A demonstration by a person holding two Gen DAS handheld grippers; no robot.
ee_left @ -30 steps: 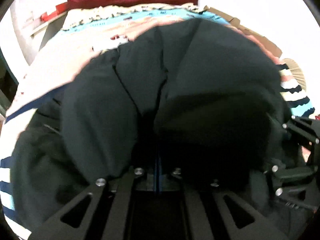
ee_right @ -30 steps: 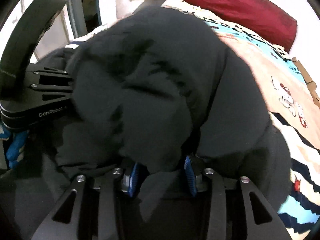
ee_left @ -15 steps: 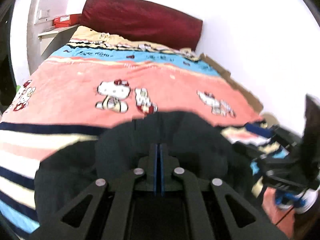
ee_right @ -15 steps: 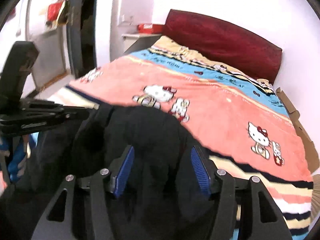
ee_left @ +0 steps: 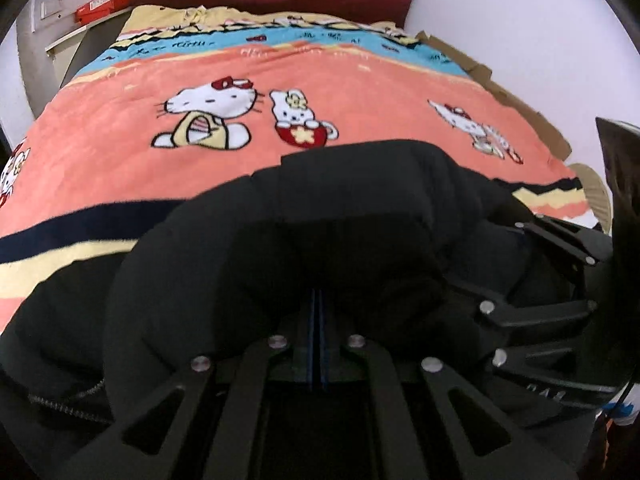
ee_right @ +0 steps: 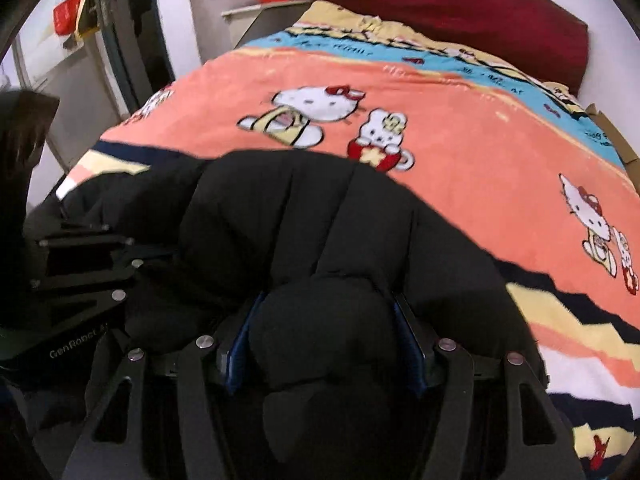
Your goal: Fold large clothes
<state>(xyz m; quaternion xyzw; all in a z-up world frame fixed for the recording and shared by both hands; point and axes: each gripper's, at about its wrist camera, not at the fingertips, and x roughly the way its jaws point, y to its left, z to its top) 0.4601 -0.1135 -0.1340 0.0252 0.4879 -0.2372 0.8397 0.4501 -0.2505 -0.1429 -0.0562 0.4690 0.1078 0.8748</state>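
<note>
1. Covering the bed, the cartoon blanket (ee_left: pixel 328 76) gives a broad folding surface.
2. Black padded jacket (ee_right: pixel 304 216) lies bunched at its near end.
3. Right gripper (ee_right: pixel 326 344), jaws wide, has a thick fold between its pads; grip uncertain.
4. Left gripper (ee_left: pixel 318 336), jaws fully together, probably pinches thin fabric.

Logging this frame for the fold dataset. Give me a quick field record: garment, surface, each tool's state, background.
garment: black padded jacket, bunched at the near end of the bed
surface: orange cartoon-cat blanket covering the bed
left tool: shut, its pads pressed together, dark fabric piled around them; grip on the jacket not clear
right tool: has just been opening; a thick fold of jacket between its blue pads
background: dark red headboard, red box on a shelf
</note>
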